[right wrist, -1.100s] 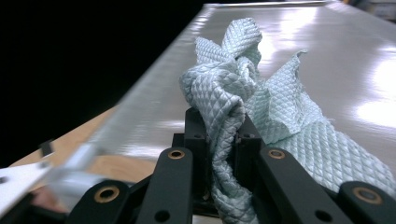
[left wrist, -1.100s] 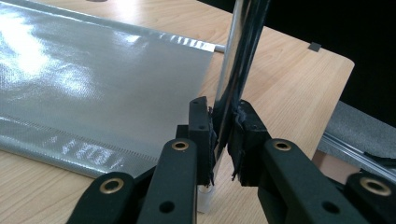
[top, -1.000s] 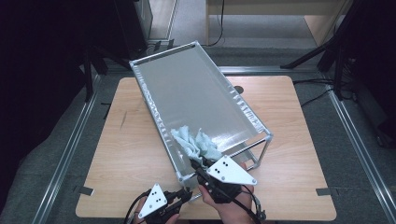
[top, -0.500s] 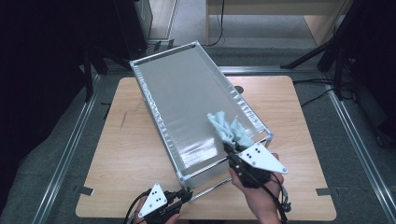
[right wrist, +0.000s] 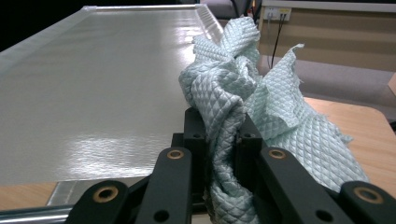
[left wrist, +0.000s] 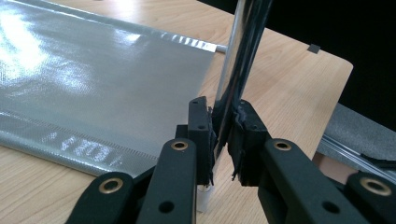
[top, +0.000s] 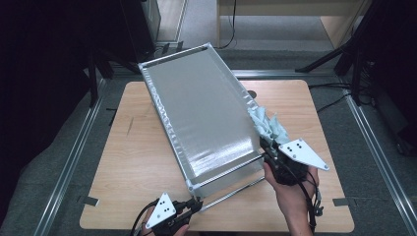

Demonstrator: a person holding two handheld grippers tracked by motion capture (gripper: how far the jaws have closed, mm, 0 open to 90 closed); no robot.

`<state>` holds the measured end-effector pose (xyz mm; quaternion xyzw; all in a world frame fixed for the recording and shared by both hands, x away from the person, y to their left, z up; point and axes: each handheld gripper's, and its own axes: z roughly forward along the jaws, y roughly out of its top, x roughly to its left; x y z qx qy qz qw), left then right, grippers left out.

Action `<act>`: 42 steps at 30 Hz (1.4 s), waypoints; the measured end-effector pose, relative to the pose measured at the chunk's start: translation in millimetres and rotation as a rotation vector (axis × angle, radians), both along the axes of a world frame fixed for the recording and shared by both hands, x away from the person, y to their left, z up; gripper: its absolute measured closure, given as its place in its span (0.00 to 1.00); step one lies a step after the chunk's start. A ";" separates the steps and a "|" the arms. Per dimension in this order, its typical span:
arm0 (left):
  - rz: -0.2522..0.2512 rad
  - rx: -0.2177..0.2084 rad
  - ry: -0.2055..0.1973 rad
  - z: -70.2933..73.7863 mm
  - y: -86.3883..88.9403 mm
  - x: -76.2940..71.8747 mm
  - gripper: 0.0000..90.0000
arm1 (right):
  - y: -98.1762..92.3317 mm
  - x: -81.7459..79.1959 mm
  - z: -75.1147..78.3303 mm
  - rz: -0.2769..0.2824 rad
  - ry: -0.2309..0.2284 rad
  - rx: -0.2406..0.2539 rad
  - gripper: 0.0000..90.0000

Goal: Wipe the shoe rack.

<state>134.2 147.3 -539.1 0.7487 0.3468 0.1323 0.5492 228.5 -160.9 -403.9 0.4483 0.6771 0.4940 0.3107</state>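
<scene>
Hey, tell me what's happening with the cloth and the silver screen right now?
Right gripper shut on cloth. Left gripper shut on chrome bar. Cloth at silver screen edge. Nothing blocking.

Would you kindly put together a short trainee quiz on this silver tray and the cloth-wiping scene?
1. True or false: the right hand-held gripper is shut on the pale blue cloth.
2. What does the left hand-held gripper clamp? A) a chrome rod B) a sponge C) a cup
3. In the high view, at which edge of the silver tray is the cloth: the left or the right?

Key
1. True: the quilted cloth is pinched between its jaws.
2. A: the jaws close on the shiny rod at the tray's near corner.
3. The right edge, near the tray's near end, above the wooden table.
</scene>
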 end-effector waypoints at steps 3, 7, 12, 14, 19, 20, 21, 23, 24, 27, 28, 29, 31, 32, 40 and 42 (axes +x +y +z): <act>0.001 0.000 0.002 0.1 -0.1 0.0 0.89 | 10.1 -5.5 -0.1 0.042 0.011 0.012 0.89; -0.002 -0.003 0.003 -0.1 0.1 0.4 0.89 | 32.8 -17.6 -1.6 0.107 0.007 0.003 0.89; 0.001 -0.006 0.004 -0.2 -0.3 0.4 0.89 | 65.5 -34.4 -3.1 0.229 0.014 0.011 0.89; 0.001 -0.005 0.004 -0.2 -0.5 0.3 0.89 | 79.8 -42.6 -3.8 0.284 0.020 0.024 0.89; -0.005 -0.004 0.002 -0.3 -0.1 0.6 0.89 | 102.3 -58.3 -3.0 0.380 0.026 0.044 0.89; -0.006 -0.004 0.003 -0.3 -0.2 0.6 0.89 | 103.1 -59.4 -2.8 0.386 0.024 0.043 0.89; -0.006 -0.004 0.003 -0.3 -0.2 0.6 0.89 | 103.1 -59.4 -2.8 0.386 0.024 0.043 0.89; -0.005 -0.002 -0.001 -0.3 -0.7 0.4 0.89 | 99.4 -58.9 -2.7 0.391 0.015 0.043 0.88; -0.007 0.000 -0.001 -0.3 -0.6 0.4 0.89 | 90.2 -56.1 -2.7 0.357 0.001 0.044 0.88; -0.007 -0.001 0.000 -0.3 -0.6 0.4 0.89 | 77.7 -51.9 -2.6 0.312 -0.008 0.052 0.88; -0.006 0.000 -0.001 -0.2 -0.6 0.4 0.89 | 69.1 -49.3 -2.2 0.285 -0.006 0.060 0.88; -0.008 0.002 -0.001 -0.2 -0.4 0.4 0.89 | 49.0 -43.7 -0.8 0.230 -0.015 0.066 0.88; -0.008 0.003 0.000 -0.1 -0.4 0.4 0.89 | 38.4 -42.1 0.1 0.194 -0.021 0.069 0.88; -0.007 0.003 -0.001 -0.2 -0.5 0.4 0.89 | 16.7 -40.2 1.0 0.120 -0.041 0.057 0.88; -0.009 0.008 -0.004 -0.1 -0.5 0.1 0.89 | -52.7 -41.1 -10.5 -0.066 -0.042 0.110 0.88; -0.010 0.008 -0.003 -0.1 -0.4 0.4 0.89 | -58.0 -40.4 -19.5 -0.086 -0.035 0.101 0.88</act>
